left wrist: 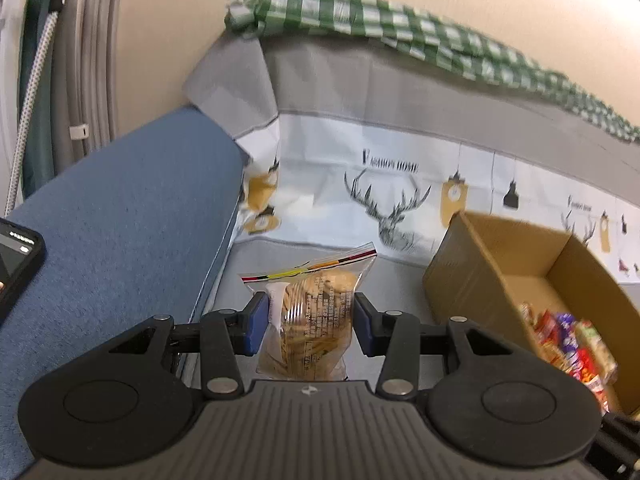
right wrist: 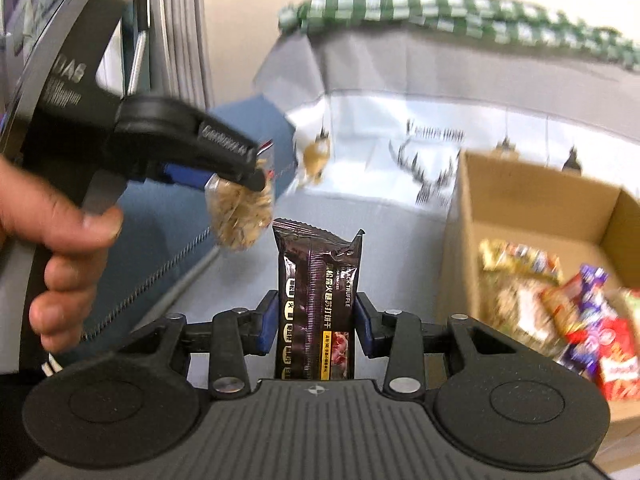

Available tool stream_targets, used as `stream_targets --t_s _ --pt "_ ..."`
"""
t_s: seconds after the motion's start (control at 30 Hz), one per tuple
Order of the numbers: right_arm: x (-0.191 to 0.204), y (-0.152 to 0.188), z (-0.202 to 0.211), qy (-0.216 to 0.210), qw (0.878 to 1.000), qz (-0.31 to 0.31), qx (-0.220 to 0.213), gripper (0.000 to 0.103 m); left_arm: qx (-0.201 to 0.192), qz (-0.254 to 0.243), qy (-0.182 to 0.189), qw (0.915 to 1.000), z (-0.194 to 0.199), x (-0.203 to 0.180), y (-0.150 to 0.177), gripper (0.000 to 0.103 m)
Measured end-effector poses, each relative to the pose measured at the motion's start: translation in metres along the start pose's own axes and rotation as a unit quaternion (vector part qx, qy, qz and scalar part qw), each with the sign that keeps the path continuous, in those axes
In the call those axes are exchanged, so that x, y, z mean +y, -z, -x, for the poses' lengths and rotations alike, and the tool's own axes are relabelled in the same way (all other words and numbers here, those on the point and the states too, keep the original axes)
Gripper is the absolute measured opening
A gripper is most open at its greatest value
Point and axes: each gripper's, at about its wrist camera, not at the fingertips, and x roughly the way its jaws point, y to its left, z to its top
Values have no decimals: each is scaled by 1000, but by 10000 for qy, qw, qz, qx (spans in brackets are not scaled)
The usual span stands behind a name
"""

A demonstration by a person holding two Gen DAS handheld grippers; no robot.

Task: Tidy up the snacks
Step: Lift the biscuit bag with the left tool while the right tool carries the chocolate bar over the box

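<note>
Left gripper [left wrist: 308, 322]: blue pads clamped on the middle of a clear zip bag of biscuits [left wrist: 310, 312], low centre of the left wrist view; the same gripper shows at upper left of the right wrist view, bag hanging from its tips.
Right gripper [right wrist: 316, 320]: pads pressed on both long edges of a dark cracker packet [right wrist: 314, 304], low centre of its view.
Zip bag, handling: judged light and soft; the film dents under the pads, and the contents look brittle, so a gentle squeeze at mid-body suits it.
Zip bag, looks: transparent film, striped seal along the top, white print, pale golden biscuits inside.
Cracker packet, handling: judged light and fairly stiff, with glossy, likely slippery foil; held across the narrow width below its crimped top.
Cracker packet, looks: near-black wrapper, white lettering, a yellow strip and small food photo.
Cardboard box [right wrist: 532, 204]: open, right of both views, with colourful snack packs [right wrist: 580, 312] heaped in its near end.
Cloth [left wrist: 400, 196]: deer print, spread behind the box.
</note>
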Motion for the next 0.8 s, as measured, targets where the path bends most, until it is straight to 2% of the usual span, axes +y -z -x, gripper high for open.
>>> stream_targets --t_s 0.2,0.47,0.6,0.67,0.73,0.8 --pt "-23 -23 26 92 9983 -215 -535 41 -83 -62 155 9998 3 -10 -2 49" --pt "-92 -66 55 483 9919 -649 -978 41 -169 -360 434 9983 -6 -37 -2 49" --pt "-130 -84 67 817 9891 -386 -1164 41 -212 -476 623 9967 -9 -56 -2 49" --pt "-150 -85 69 1123 9847 -387 -1277 41 -245 -504 727 9958 -10 -66 -2 49" --pt "-168 -77 71 1459 9783 -553 -1364 41 -287 -526 828 9948 -11 -76 -2 49" --pt "-186 -66 69 1634 9752 -855 -1220 41 -335 -532 942 9936 -11 -86 -2 49"
